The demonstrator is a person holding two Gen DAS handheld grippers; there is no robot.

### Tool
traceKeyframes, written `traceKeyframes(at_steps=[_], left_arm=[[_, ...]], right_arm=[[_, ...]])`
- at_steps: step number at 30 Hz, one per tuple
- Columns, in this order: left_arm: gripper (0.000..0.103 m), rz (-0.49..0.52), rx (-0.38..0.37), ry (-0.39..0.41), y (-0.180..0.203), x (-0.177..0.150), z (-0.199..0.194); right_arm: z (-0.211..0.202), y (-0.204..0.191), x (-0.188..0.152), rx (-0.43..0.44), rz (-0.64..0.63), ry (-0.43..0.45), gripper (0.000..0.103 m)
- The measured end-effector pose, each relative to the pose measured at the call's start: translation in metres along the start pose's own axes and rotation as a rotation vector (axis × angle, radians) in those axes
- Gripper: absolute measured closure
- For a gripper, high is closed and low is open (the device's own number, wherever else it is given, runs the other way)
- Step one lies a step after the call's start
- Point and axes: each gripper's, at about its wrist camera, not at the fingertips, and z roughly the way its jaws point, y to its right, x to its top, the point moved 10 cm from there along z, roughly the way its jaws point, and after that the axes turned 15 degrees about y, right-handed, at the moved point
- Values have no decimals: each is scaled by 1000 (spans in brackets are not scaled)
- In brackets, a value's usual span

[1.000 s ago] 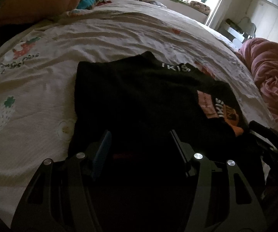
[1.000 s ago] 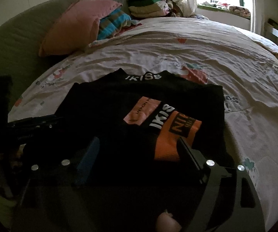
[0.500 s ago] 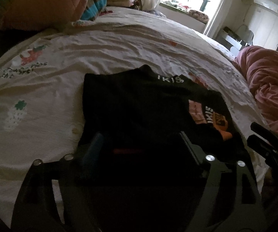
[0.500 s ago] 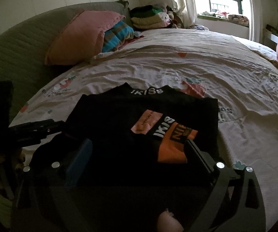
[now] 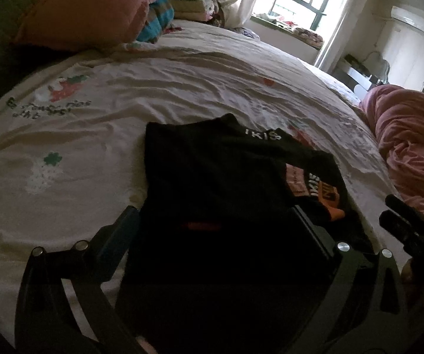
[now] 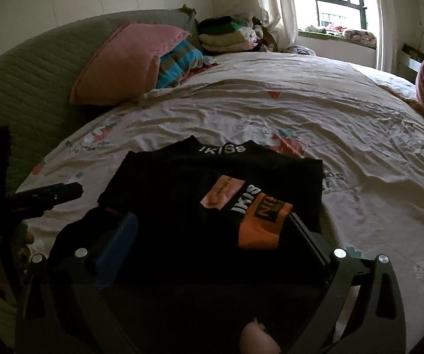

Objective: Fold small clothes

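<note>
A black garment (image 5: 218,177) with white lettering at the collar lies folded on the printed bed sheet (image 5: 123,103). A sleeve with an orange cuff (image 6: 259,230) is laid across its front. My left gripper (image 5: 213,215) hovers over the garment's near edge. Its jaws are opening wide and the pads touch no cloth. My right gripper (image 6: 212,221) hangs over the same garment (image 6: 182,194) near the orange cuff. Its jaws are also opening and grip nothing. Each gripper shows at the edge of the other's view.
A pink pillow (image 6: 123,65) and a striped cloth (image 6: 179,62) lie at the head of the bed, with a stack of folded clothes (image 6: 226,35) behind. A pink blanket (image 5: 412,135) is heaped on the right. Bare sheet stretches beyond the garment.
Both grippers have spread their jaws wider and drawn up and back from the garment. The garment stays folded on the sheet and looks farther off.
</note>
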Motion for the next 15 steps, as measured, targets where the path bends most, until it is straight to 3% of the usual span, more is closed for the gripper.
traceKeyframes(at_steps=[15], left_arm=[[10,12,30,21,-11,2,-35]], right_arm=[[-34,0,11,-16,-35,36,5]])
